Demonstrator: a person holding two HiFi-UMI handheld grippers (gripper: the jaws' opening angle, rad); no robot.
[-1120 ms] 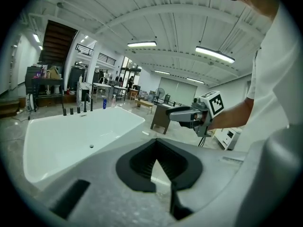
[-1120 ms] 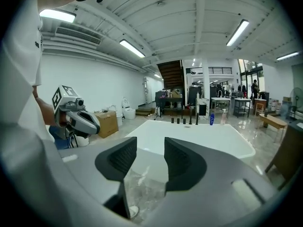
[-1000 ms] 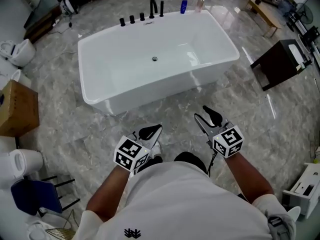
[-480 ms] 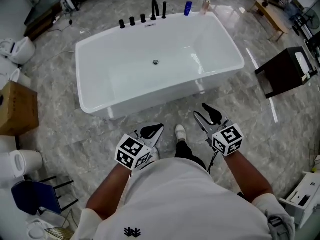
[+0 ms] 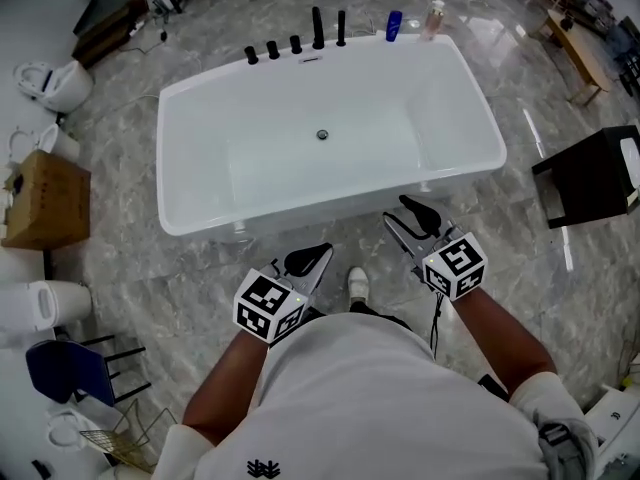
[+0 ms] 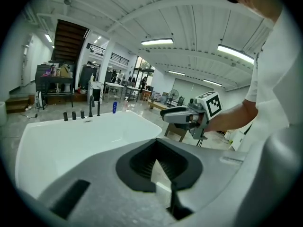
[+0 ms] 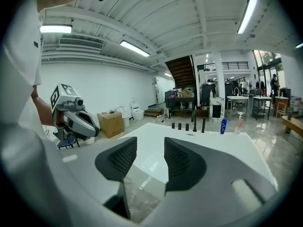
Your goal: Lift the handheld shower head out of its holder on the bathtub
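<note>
A white bathtub (image 5: 190, 223) fills the middle of the head view. Black fittings line its far rim: three knobs, a curved spout (image 5: 318, 28) and the slim upright handheld shower head (image 5: 341, 26) in its holder, which also shows in both gripper views (image 6: 98, 107) (image 7: 203, 123). My left gripper (image 5: 305, 261) (image 6: 158, 167) hangs over the floor just short of the near rim, jaws together and empty. My right gripper (image 5: 410, 218) (image 7: 150, 162) reaches the near rim, jaws apart with nothing between them. Both are a full tub width from the shower head.
A blue bottle (image 5: 394, 25) and a pink bottle (image 5: 433, 18) stand on the far rim, right of the fittings. A cardboard box (image 5: 45, 198) and toilets (image 5: 60, 83) sit left, a dark cabinet (image 5: 595, 173) right. My shoe (image 5: 357, 283) is near the tub.
I have walked closer to the tub. Both grippers moved forward with me and now hang at its near rim. Their jaws have kept the same.
</note>
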